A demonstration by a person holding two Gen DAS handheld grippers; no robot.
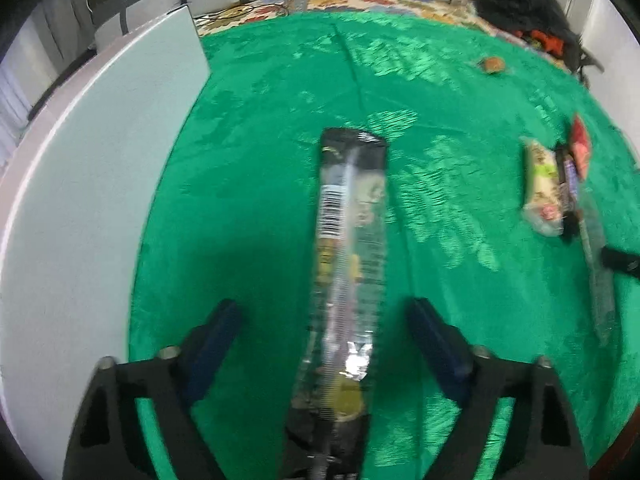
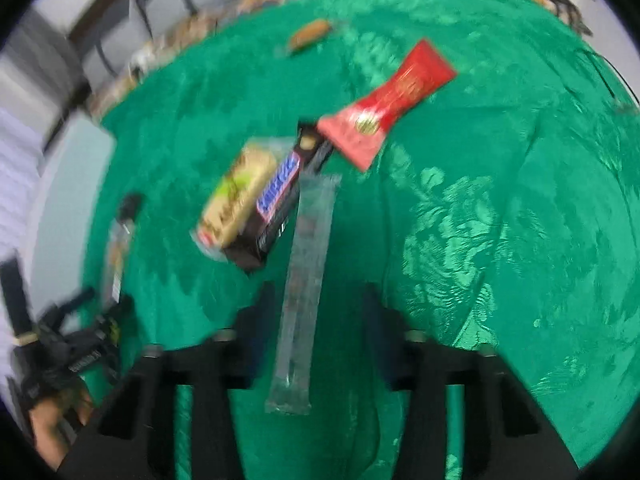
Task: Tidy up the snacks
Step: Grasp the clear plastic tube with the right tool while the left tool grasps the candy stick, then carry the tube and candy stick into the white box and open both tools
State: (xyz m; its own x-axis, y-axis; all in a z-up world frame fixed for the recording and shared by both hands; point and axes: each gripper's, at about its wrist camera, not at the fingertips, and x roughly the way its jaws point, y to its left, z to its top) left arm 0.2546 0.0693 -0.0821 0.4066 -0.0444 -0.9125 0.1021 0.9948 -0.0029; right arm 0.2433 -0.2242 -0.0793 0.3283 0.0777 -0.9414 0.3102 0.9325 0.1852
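Left gripper (image 1: 324, 320) spread wide over the green-clothed surface (image 1: 260, 140), fingers (image 1: 218, 340) either side of a long black-ended snack pack (image 1: 350, 240), not touching it. Right gripper (image 2: 316, 312) likewise spread, straddling the near end of a clear-wrapped snack stick (image 2: 304, 280) lying flat. Just beyond and left, a Snickers bar (image 2: 276, 200) touching a pale yellow snack (image 2: 236, 196). Farther right, a red wrapper (image 2: 388, 104). At far left, a white board (image 1: 100, 160).

A green patterned cloth (image 1: 280, 120) covers the table. A white board (image 1: 100, 160) lies on its left edge. Behind, a floral cloth (image 1: 400, 0) carries a dark heap of clothes (image 1: 516, 0).
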